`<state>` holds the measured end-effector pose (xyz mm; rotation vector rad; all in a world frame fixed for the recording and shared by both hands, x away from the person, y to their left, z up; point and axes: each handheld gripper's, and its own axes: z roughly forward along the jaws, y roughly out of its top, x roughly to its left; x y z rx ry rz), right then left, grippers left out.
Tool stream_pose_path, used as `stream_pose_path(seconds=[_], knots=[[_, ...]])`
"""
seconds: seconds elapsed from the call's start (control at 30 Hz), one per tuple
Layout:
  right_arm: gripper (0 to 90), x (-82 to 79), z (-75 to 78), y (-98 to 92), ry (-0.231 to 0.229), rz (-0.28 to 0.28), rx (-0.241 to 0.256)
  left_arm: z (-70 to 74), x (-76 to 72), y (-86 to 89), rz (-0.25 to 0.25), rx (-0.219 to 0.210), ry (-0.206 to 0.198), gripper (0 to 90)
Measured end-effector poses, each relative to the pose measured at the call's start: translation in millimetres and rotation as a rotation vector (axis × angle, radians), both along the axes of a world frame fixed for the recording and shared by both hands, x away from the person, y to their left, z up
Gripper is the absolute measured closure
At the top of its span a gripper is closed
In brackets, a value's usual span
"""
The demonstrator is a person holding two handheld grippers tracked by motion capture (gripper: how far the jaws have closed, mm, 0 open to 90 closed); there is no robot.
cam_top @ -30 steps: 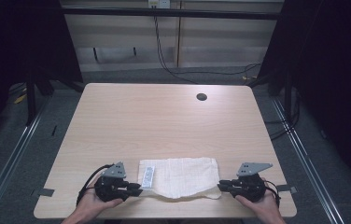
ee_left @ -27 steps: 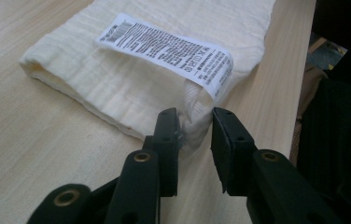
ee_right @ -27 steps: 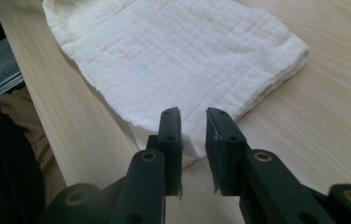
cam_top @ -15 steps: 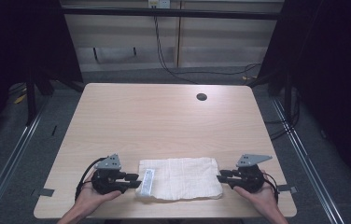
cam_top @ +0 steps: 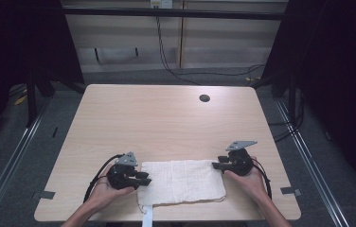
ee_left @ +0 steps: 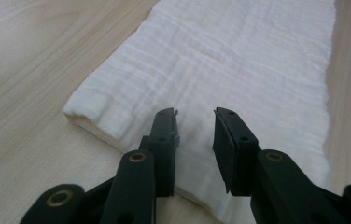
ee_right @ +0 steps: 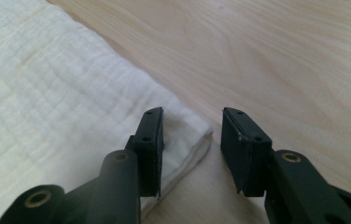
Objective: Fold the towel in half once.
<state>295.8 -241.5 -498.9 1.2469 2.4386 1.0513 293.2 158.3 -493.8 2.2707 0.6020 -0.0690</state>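
The folded white cloth [cam_top: 182,182] looks soft and light, so each open hand-held gripper, left [ee_left: 194,140] and right [ee_right: 190,140], should pinch the thick corner just before its jaws.

Both forearms enter from the bottom edge of the high view, the left gripper [cam_top: 144,178] at lower left and the right gripper [cam_top: 217,162] at lower right, jaws parted and pointing inward toward each other.

On my bench [cam_top: 166,118] lies one folded white cloth [cam_top: 182,182], flanked by my two grippers, left [cam_top: 144,178] and right [cam_top: 218,162], each with two black jaws, beside one dark round hole [cam_top: 204,98].
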Motion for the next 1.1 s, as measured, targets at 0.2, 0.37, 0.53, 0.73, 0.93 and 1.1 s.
stream_pose_path(seconds=[0.2,0.37,0.53,0.73,0.93,1.1], knots=[[84.8,9.9,-0.3,6.6,-0.024,0.037,0.01,-1.0,0.6,-5.5,0.008,0.008,-0.008,66.4],[88.2,12.5,1.5,0.3,-0.026,0.008,0.011,-0.4,1.6,-7.8,0.001,0.012,-0.003,64.2],[88.2,19.6,5.0,-9.9,-0.042,-0.04,-0.001,0.1,13.2,-19.2,0.021,0.008,-0.012,63.4],[70.4,22.3,14.5,-15.7,-0.077,-0.078,0.054,10.7,30.2,-17.6,0.056,-0.047,-0.01,63.6],[64.6,-0.8,35.0,3.7,-0.075,0.01,0.11,18.4,49.6,-13.0,0.096,-0.078,-0.021,61.7],[60.8,-13.2,42.1,33.9,-0.047,0.122,0.126,19.3,62.2,-7.2,0.132,-0.096,-0.013,62.2]])
